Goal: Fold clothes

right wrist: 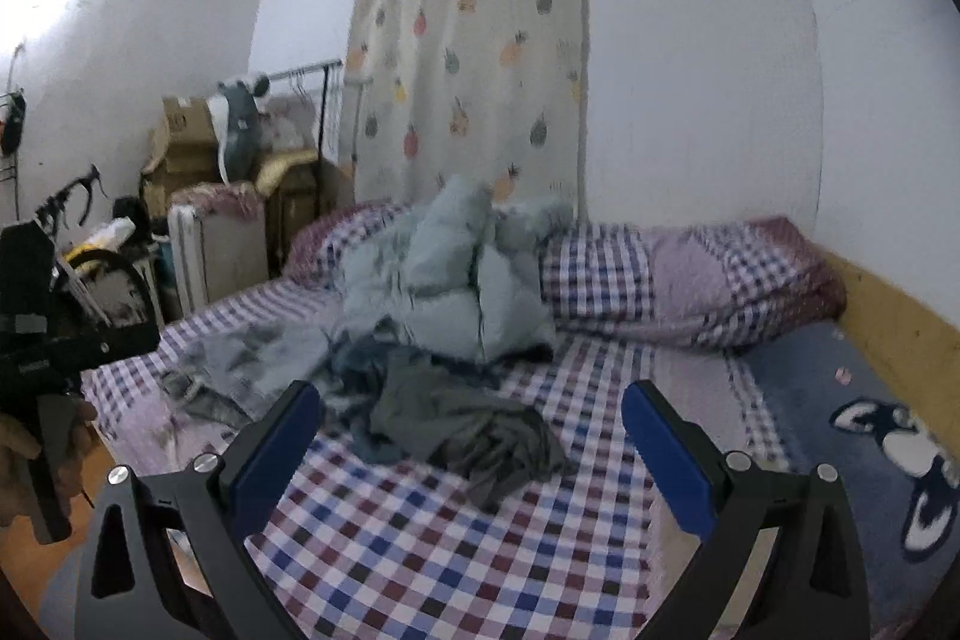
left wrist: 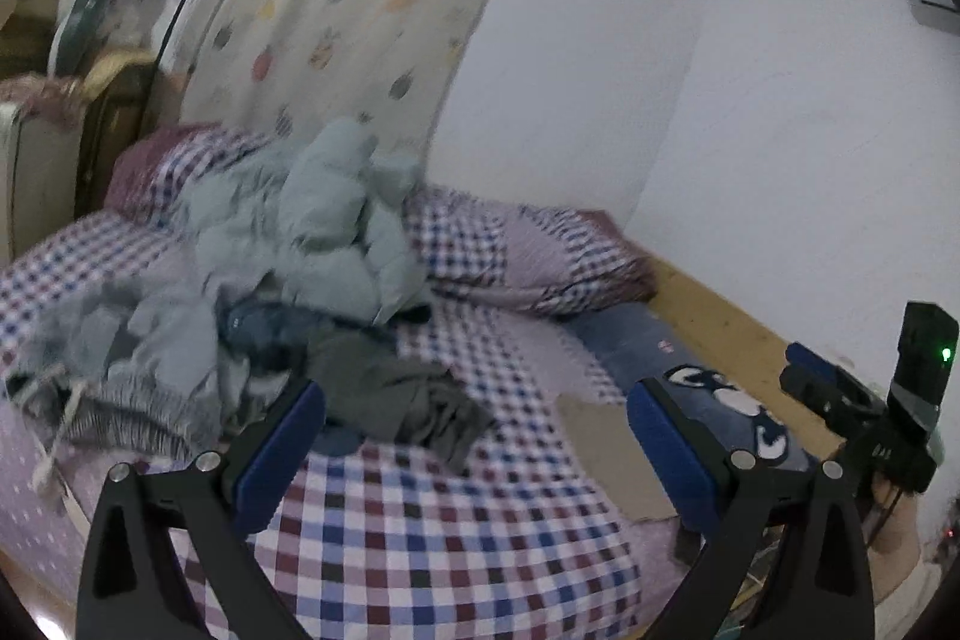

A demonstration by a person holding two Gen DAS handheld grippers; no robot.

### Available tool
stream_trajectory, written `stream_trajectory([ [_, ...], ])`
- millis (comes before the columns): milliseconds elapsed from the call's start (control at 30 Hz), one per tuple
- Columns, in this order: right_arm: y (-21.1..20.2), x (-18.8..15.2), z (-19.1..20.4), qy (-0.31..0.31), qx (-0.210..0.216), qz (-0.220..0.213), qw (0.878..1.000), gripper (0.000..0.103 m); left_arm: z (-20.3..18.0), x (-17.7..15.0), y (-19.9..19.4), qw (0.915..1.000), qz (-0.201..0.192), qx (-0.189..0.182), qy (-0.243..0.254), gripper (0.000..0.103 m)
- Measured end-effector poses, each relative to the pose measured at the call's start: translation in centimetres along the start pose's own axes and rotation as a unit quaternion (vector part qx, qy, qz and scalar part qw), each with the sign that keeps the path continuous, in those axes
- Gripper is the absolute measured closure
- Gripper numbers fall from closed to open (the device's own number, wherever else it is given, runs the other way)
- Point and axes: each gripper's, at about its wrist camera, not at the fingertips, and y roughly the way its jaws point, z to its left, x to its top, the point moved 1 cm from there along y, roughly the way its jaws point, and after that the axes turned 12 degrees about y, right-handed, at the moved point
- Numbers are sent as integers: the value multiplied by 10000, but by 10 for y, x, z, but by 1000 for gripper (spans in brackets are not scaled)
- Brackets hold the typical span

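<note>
left gripper point(left wrist: 477, 436): blue pads spread, holding nothing
right gripper point(right wrist: 471, 439): spread too
crumpled dark grey garment point(right wrist: 474, 430): just ahead, between fingers

Bed point(right wrist: 456, 568) w/ checked sheet in purple, blue and maroon carries a heap of clothes: dark grey garment point(right wrist: 480, 430) near the middle, pale blue-green puffy jacket point(right wrist: 456, 274) behind it, striped grey pieces point(left wrist: 120, 412) at left. Folded checked quilt point(right wrist: 690, 274) lies far right; blue cartoon-print blanket point(right wrist: 870, 430) along right edge.
</note>
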Motion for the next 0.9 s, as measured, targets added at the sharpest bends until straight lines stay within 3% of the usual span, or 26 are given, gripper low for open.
stream_trajectory([
  [167, 57, -35, -18, 252, -192, 292, 9991, 0, 12, -30, 43, 9995, 266, 141, -49, 1],
  [500, 142, -71, -66, 1154, -722, 196, 9905, 0, 15, -61, 140, 9953, 674, 443, 528, 1],
  [900, 262, -132, -120, 1912, -1106, 928, 9709, 0, 28, -112, 273, 9868, 1266, 652, 766, 1],
])
